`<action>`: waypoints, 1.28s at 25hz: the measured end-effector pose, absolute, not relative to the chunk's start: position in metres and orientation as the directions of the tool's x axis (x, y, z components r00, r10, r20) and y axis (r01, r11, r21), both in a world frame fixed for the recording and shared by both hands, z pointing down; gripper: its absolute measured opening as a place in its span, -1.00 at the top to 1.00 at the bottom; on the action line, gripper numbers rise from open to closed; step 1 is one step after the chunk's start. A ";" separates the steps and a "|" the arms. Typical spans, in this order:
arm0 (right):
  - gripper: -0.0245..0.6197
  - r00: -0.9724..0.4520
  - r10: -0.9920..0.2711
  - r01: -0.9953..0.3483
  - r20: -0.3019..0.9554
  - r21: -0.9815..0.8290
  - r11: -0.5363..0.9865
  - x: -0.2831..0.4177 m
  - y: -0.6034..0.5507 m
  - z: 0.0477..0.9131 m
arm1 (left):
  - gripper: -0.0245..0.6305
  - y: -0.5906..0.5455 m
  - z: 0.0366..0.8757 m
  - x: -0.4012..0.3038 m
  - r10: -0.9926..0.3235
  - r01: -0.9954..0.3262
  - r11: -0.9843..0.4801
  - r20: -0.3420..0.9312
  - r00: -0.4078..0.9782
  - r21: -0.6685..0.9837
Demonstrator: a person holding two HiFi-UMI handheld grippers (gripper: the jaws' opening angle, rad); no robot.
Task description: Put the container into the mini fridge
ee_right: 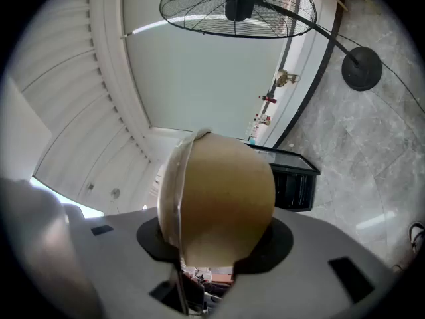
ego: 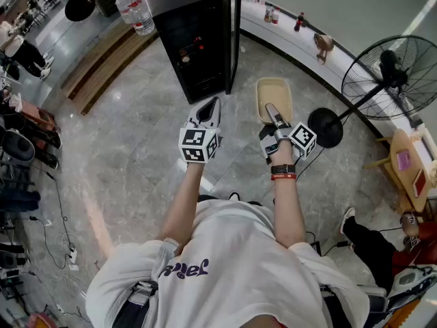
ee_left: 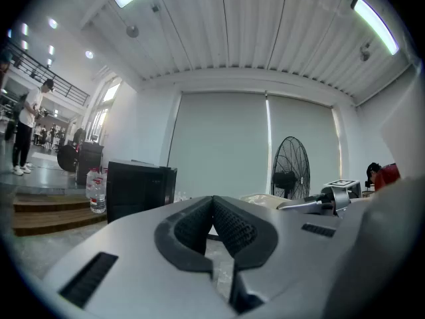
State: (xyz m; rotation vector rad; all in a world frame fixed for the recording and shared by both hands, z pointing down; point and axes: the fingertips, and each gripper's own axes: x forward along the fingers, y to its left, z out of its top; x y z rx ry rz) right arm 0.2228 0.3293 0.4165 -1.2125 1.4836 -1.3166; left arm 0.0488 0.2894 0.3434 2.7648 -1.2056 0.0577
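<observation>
Container (ego: 274, 94) looks like matte tan pulp with a clear plastic lid (ee_right: 170, 198); floor's (ego: 130, 162) glossy polished stone, mini fridge (ego: 191, 39) shiny black.

White short-sleeved T-shirt (ego: 235, 248) with dark purple lettering across the chest. The right wrist wears a black band (ego: 282, 169), with a red band (ego: 283, 177) at its 6 o'clock. The left tongs (ego: 210, 108) and right tongs (ego: 273, 113) are pale grey with black ribbed pads (ee_left: 234, 228). Each carries a black-and-white marker cube (ego: 199, 144).
</observation>
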 end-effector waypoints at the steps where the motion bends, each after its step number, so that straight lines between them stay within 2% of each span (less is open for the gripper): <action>1: 0.32 -0.228 -0.973 -0.143 0.031 -0.990 0.002 0.225 0.332 0.417 | 0.86 0.293 0.344 0.052 -0.729 -0.734 -0.672 0.088 0.679 0.100; 18: 0.31 -0.219 -0.975 -0.055 0.029 -0.998 -0.017 0.242 0.316 0.448 | 0.86 0.276 0.376 0.073 -0.729 -0.743 -0.656 0.140 0.670 0.136; 26: 0.30 -0.235 -0.971 -0.002 0.035 -0.999 -0.036 0.242 0.254 0.460 | 0.86 0.217 0.381 0.079 -0.741 -0.749 -0.641 0.120 0.660 0.166; 32: 0.30 -0.277 -0.960 -0.026 0.045 -0.999 -0.040 0.234 0.184 0.457 | 0.86 0.152 0.381 0.066 -0.769 -0.772 -0.606 0.105 0.630 0.191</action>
